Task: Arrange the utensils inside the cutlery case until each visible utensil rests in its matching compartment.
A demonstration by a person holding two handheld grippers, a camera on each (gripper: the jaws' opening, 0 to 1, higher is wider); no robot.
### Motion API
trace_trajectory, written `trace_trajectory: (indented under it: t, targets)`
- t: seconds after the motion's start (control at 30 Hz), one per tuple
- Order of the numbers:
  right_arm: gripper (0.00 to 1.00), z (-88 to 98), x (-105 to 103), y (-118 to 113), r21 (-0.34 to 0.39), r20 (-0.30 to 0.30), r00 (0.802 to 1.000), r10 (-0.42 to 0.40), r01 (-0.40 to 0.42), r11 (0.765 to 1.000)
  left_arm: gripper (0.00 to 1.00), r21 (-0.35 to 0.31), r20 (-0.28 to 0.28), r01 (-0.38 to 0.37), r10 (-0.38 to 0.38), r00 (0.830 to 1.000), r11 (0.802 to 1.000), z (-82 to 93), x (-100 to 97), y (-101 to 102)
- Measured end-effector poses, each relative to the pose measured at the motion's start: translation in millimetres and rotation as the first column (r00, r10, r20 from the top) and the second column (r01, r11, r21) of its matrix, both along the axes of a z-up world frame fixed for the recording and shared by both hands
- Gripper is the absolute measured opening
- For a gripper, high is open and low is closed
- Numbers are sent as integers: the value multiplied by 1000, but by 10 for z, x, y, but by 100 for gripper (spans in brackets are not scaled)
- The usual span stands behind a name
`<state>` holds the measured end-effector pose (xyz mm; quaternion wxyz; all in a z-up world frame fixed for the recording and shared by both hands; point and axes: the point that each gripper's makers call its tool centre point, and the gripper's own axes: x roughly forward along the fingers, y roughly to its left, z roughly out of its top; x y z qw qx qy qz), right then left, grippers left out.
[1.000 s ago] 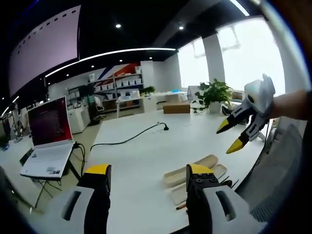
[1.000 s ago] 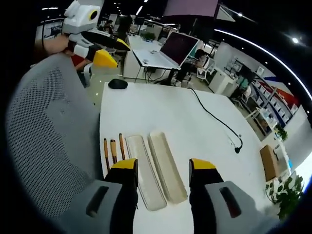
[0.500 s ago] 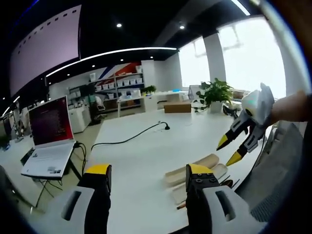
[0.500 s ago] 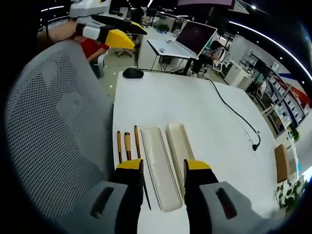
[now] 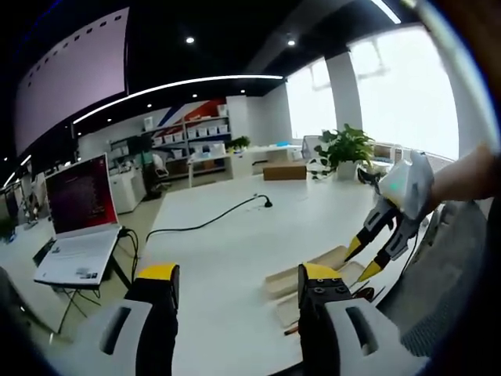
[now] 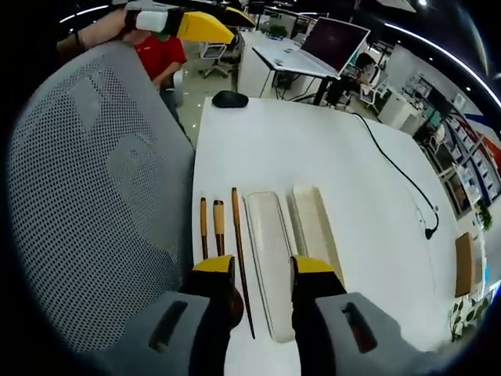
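Utensils: three slim wooden-handled utensils (image 6: 219, 235) lie side by side on the white bench (image 6: 344, 172), just beside the long edge of the nearer tray half, near the bench edge by the mesh chair back (image 6: 86, 196). The longest one (image 6: 241, 266) lies closest to the tray and runs down between the right tool's jaws; what kind each utensil is cannot be told.
Cutlery case: two long pale tray halves (image 6: 270, 258) lie parallel and close together on the bench, both holding nothing. In the left gripper view the same halves (image 5: 305, 274) show beyond that tool's right jaw.
Right tool: the right tool (image 6: 262, 270) hovers over the near ends of the utensils and the nearer tray half, jaws a little apart, holding nothing. In the left gripper view it (image 5: 366, 258) comes in from the right, tips down just above the trays.
Left tool: the left tool (image 5: 235, 278) has its jaws spread wide, holding nothing, above the bare bench and beside the trays. In the right gripper view its yellow tip (image 6: 200, 27) shows at the top, well apart from the utensils.
Surroundings: a black cable (image 5: 211, 221) crosses the bench; a mouse (image 6: 229, 99) sits at its far end; an open laptop (image 5: 78, 227) stands on a side stand.
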<state>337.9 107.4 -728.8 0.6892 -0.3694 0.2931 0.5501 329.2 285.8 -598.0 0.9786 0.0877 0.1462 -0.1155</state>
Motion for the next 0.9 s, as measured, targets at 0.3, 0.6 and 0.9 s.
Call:
trace_trajectory:
  t: [0.3, 0.6, 0.9]
  targets:
    - [24, -76, 1, -26, -36, -11, 1000, 12, -13, 999, 62, 7, -11, 12, -11, 1000, 1000, -22, -4, -15]
    - [25, -203, -68, -4, -63, -44, 998, 39, -41, 997, 61, -39, 23, -2, 3, 1000, 999, 55, 2, 8]
    - [25, -240, -17, 29, -85, -51, 997, 55, -60, 995, 61, -28, 1, 2, -2, 1000, 1000, 11, -2, -1]
